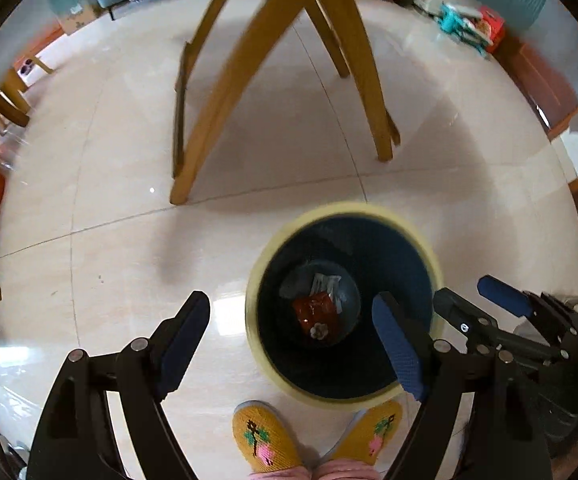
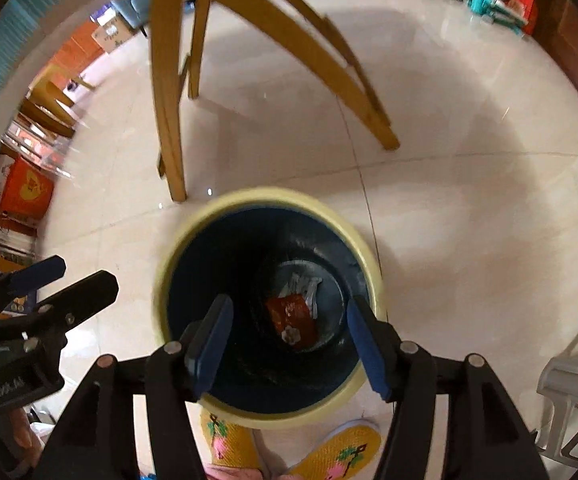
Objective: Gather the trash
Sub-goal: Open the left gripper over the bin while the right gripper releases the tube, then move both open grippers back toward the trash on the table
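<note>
Both tongs hang over the bin [image 2: 267,308] now, pointing steeply down at its mouth. The right tongs [image 2: 289,340] stand wide apart with nothing between the pads, and straight past the fingertips, down at the bottom of the bin, lies a red wrapper [image 2: 291,320] with a white crumpled piece [image 2: 303,286] just beyond it, the two touching. The left tongs [image 1: 289,344] are spread as well and hold nothing; the inner pad [image 1: 399,350] hangs over the bin's near wall, the outer one over bare floor [image 1: 109,240], so the bin sits ahead and toward the inner side of the left pair. The right tongs show at the far side of the left view, beside the bin's rim.

Reading the progress: the trash that can be seen is already in the bin, and both pairs are empty, so this drop looks done. Whether more waits elsewhere is hard to say; the floor near the tongs shows no loose litter, and the clutter along the walls is too small and blurred to call.

The count: two tongs, one bin, two pieces of trash inside it, two yellow slippers [image 1: 265,436] just behind the tongs at the bin's near edge, and four wooden legs [image 1: 217,116] beyond the bin in the left view
</note>
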Demonstrator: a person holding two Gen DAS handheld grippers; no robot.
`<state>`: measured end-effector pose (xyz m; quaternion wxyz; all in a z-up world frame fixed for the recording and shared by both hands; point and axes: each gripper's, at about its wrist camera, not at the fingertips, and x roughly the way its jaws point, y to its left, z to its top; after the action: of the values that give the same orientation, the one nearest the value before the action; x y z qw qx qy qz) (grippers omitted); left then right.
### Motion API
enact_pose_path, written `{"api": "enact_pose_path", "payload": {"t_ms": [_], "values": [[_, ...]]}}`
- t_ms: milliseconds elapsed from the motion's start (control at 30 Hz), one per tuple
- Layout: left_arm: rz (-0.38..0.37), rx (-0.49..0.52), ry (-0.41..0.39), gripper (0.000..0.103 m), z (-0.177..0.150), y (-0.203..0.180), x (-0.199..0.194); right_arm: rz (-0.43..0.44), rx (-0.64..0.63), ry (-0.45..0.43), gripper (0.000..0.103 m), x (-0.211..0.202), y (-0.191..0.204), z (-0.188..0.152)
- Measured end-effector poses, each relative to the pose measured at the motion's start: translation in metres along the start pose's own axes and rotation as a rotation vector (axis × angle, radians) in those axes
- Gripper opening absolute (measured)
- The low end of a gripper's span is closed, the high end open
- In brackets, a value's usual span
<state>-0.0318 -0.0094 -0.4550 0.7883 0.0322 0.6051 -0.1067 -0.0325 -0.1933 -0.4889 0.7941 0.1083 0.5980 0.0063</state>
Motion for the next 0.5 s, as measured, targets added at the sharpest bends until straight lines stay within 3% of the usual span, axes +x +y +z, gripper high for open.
{"api": "enact_pose_path", "payload": {"t_ms": [233,500], "values": [[-0.011,-0.013,-0.078,0.082,0.013,0.001,-0.102,0.039,0.028,-0.114,0.067,-0.094,0.014,0.011],[-0.035,-0.001,-0.167,0.082,0.031,0.003,-0.231,0.095,0.025,-0.172,0.068,-0.219,0.041,0.029]]}}
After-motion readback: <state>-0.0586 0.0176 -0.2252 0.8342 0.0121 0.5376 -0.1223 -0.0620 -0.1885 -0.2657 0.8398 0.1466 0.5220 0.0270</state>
